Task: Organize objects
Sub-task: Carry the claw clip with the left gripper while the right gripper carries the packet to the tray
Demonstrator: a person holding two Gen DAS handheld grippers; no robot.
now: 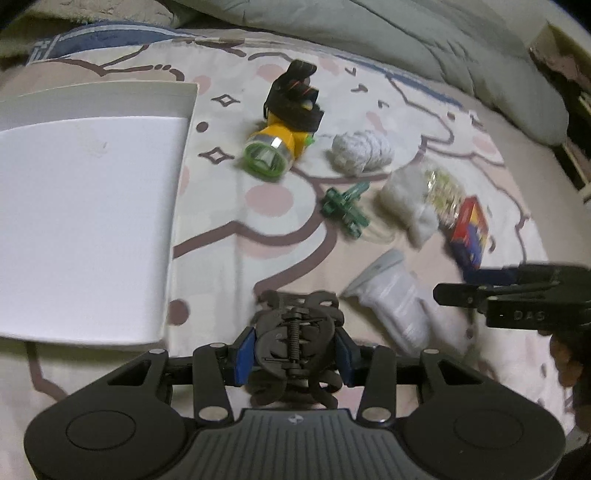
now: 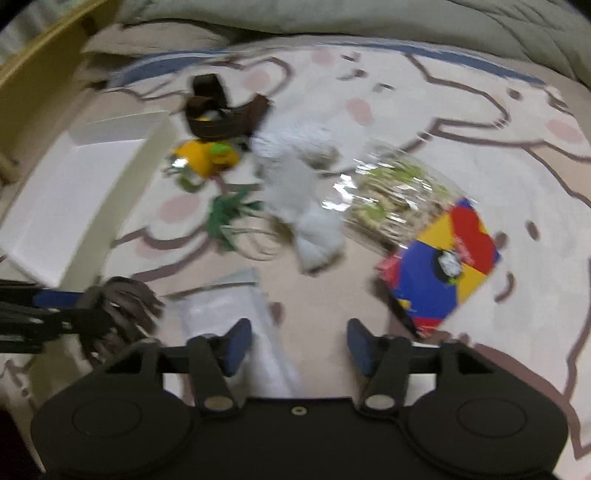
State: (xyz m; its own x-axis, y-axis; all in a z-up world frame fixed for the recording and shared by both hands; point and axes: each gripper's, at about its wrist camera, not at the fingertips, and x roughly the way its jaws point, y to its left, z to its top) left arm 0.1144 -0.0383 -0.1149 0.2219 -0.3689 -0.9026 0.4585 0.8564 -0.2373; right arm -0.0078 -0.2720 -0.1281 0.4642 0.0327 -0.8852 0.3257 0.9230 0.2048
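In the left wrist view my left gripper [image 1: 295, 356] is shut on a black hair claw clip [image 1: 293, 325], with the blue pads pressing its two sides above the bed. The same clip [image 2: 122, 306] shows blurred at the left of the right wrist view. My right gripper [image 2: 299, 343] stands open, its blue pads apart with nothing pressed between them. A clear zip bag [image 2: 236, 306] lies on the bed under its left finger. An open white box [image 1: 88, 206] sits to the left.
On the patterned bedsheet [image 1: 240, 258] lie a yellow headlamp [image 1: 273, 144], a white rope ball [image 1: 362, 151], a green plastic piece [image 1: 345, 208], a white fluffy item [image 2: 310, 206], a clear crinkly bag [image 2: 391, 199] and a colourful box [image 2: 443, 269]. A grey quilt [image 1: 406, 33] bounds the far side.
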